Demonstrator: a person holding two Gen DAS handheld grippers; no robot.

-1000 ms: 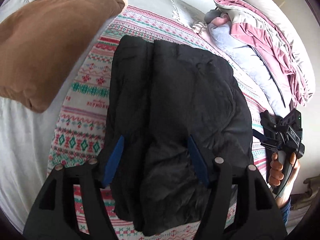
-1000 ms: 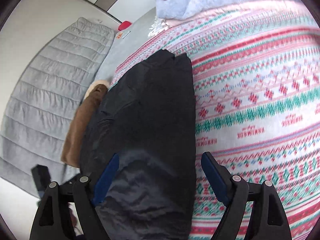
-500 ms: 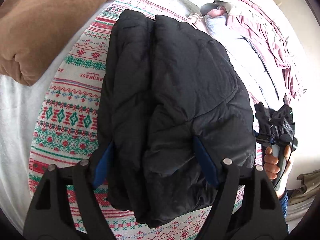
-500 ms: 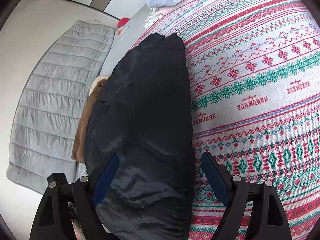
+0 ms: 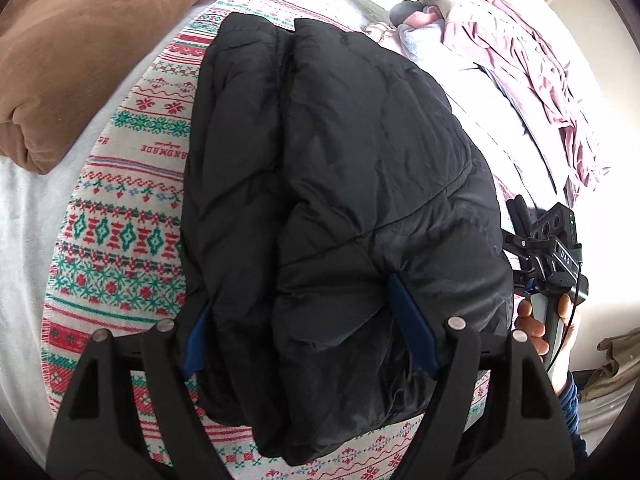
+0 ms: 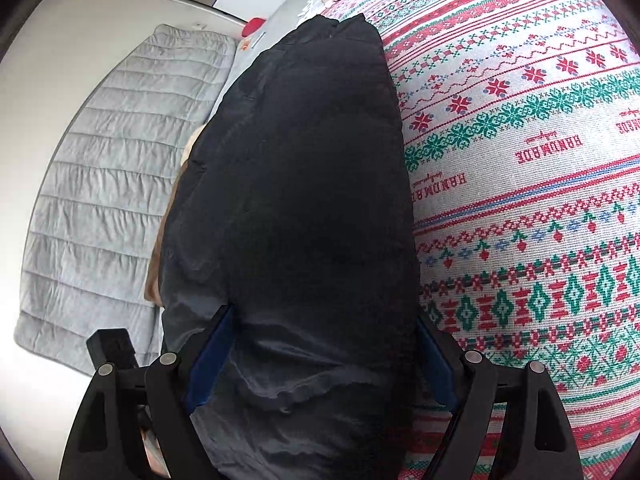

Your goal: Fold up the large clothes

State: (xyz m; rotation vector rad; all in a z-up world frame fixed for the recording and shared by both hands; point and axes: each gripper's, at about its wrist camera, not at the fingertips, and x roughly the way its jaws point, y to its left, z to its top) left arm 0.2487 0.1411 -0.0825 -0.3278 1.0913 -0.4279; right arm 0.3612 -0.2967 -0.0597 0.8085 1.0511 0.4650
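Left gripper (image 5: 308,324) spread wide, near end of black puffer jacket (image 5: 336,184) bulging between blue pads. Right gripper (image 6: 320,356) likewise wide astride the same folded jacket (image 6: 292,184). Beyond, patterned blanket (image 6: 520,168) under the jacket on the bed; brown pillow (image 5: 88,48) far left; pink clothes (image 5: 532,64) far right.

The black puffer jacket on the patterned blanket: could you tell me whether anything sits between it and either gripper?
Nothing visible does. The black puffer jacket bulges directly between the open blue fingers of the left gripper and the right gripper. The brown pillow and the pink clothes lie off to the sides.
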